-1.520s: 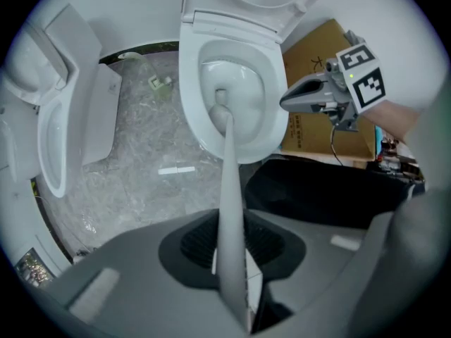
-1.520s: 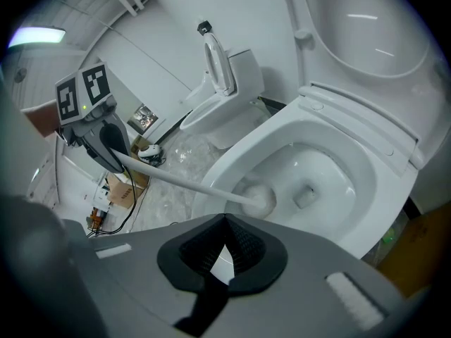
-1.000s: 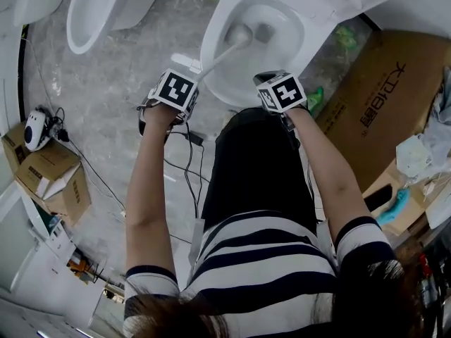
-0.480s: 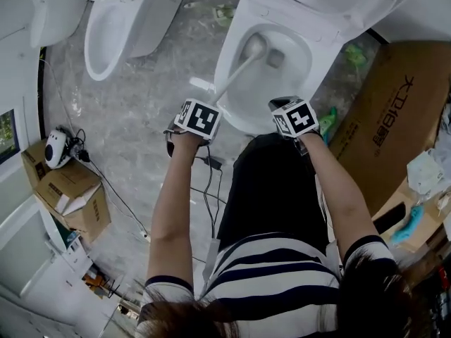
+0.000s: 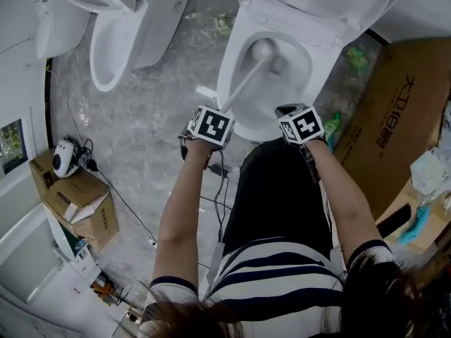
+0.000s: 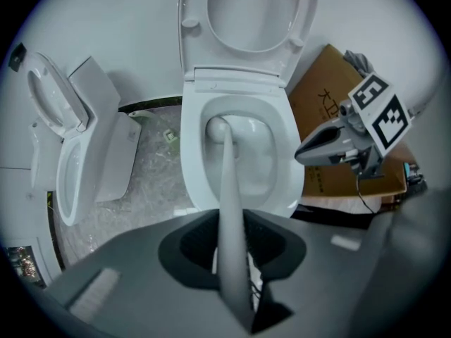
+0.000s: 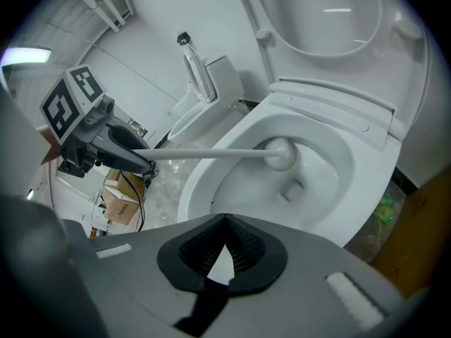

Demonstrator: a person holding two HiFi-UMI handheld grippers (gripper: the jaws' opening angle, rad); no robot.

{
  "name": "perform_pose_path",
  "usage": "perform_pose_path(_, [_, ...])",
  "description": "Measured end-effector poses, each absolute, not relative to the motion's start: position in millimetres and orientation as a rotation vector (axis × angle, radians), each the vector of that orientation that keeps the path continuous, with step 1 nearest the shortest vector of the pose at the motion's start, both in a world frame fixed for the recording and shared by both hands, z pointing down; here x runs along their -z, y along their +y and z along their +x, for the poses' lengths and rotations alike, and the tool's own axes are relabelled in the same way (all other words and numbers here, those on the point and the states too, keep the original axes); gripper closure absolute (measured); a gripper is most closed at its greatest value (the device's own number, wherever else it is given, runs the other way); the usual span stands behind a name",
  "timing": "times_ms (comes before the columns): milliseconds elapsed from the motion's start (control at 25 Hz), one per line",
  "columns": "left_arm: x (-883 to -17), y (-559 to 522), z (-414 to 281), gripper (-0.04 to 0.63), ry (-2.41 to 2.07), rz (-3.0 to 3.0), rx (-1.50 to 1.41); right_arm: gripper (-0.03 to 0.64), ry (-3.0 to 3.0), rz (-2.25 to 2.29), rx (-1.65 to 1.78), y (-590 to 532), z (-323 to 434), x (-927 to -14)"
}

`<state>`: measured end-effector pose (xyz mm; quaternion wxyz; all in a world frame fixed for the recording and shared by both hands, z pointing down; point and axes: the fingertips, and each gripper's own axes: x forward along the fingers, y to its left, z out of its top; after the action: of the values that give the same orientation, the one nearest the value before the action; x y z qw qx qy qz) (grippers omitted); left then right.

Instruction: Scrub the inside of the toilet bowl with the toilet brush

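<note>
The white toilet bowl [image 5: 243, 27] stands open in front of me, its lid [image 6: 246, 20] raised. My left gripper [image 5: 217, 115] is shut on the pale handle [image 6: 229, 203] of the toilet brush. The handle slants down into the bowl, and the round brush head [image 5: 263, 48] rests against the inner wall, left of the drain hole [image 5: 280, 65]. The right gripper view shows the brush head [image 7: 280, 153] and the left gripper [image 7: 106, 143] holding the handle [image 7: 204, 153]. My right gripper [image 5: 294, 115] hovers over the bowl's near rim [image 7: 211, 182], shut and holding nothing.
A second toilet [image 5: 116, 30] stands to the left. A large cardboard box [image 5: 394, 104] leans at the right, small boxes [image 5: 77, 203] sit at the left, and cables [image 5: 211, 182] trail on the grey floor. The person's legs are close against the bowl's front.
The brush head has slid from the bowl's left wall toward the back, beside the drain. Both grippers have kept their hold and places while the head view shifted.
</note>
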<state>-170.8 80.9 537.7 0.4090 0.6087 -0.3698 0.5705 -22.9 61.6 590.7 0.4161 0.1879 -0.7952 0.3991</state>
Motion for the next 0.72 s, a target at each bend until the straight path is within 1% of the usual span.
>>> perform_pose_path(200, [-539,73,-156,0.595,-0.953,1.575,-1.366,0.621,-1.989,0.494,-1.012,63,-14,-588])
perform_pose_path(720, [-532,106,-108,0.595,-0.825,1.552,-1.112,0.621,-1.993,0.59,-1.017,61,9,-568])
